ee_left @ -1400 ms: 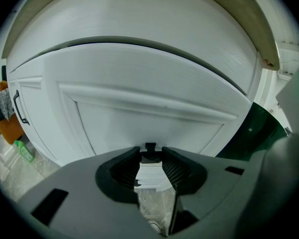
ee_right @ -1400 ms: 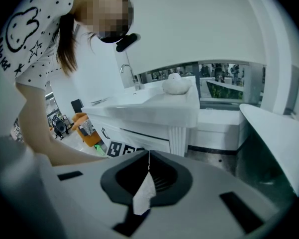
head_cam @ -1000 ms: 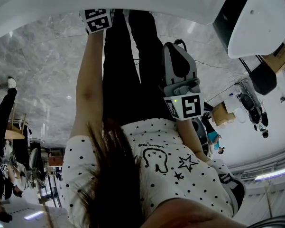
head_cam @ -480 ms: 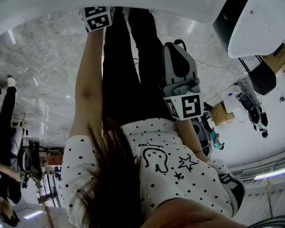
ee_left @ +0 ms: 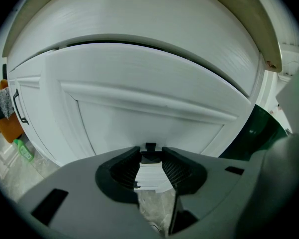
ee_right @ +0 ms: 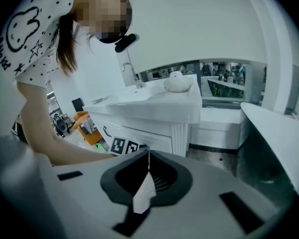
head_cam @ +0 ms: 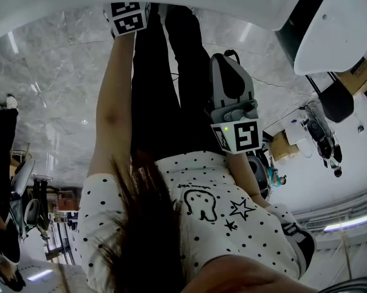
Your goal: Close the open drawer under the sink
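- Facing the left gripper at 12 o'clock, the drawer front runs from 9 to 3 o'clock, with a dark gap along its top edge.
- The left gripper's jaws stand apart and empty, near the drawer.
- The right gripper, jaws together and empty, hangs well apart from the sink, so the left looks better placed to push.

Head view hides the left hand-held gripper (bar its marker cube).
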`<state>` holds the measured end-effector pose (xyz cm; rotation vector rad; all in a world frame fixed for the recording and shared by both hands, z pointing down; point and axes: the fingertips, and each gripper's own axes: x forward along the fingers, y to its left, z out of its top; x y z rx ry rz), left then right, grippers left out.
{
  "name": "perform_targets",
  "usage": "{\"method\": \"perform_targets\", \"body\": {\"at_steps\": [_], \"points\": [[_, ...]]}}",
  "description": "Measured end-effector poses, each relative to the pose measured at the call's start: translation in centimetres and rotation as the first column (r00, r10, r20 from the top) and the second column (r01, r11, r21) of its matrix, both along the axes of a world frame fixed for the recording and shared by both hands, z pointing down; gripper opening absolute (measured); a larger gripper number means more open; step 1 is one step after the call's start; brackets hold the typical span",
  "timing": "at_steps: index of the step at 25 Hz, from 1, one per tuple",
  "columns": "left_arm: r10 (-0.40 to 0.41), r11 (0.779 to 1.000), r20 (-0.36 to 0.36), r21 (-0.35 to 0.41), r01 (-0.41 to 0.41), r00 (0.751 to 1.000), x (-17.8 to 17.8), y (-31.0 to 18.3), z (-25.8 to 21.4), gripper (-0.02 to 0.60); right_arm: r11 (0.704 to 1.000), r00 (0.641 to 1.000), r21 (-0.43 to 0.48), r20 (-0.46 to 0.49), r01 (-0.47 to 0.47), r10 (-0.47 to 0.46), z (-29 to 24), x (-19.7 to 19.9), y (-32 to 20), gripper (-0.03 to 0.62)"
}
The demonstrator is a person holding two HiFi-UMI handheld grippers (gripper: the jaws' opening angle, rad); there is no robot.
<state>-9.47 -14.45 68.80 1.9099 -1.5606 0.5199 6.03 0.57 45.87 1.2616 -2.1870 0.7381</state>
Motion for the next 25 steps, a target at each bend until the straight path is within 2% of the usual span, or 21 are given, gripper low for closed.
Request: {"method": "perform_targets", "body": {"at_steps": [19,25], "points": [[0.007,1.000,-0.002,0.001,-0.007,1.000,0.48,0.34,0.02,0.141,1.000,1.000,-0.022,0.011,0.009,-0.009,0.48,-0.49,0.21,0.014],[0.017,1.000,-0.024,0.000,-0.017,1.000,0.80,0.85,-0.24,0.141,1.000,1.000,-0.020,0.018,0.022,-0.022,0.01,-0.76,0.69,0.014]]}}
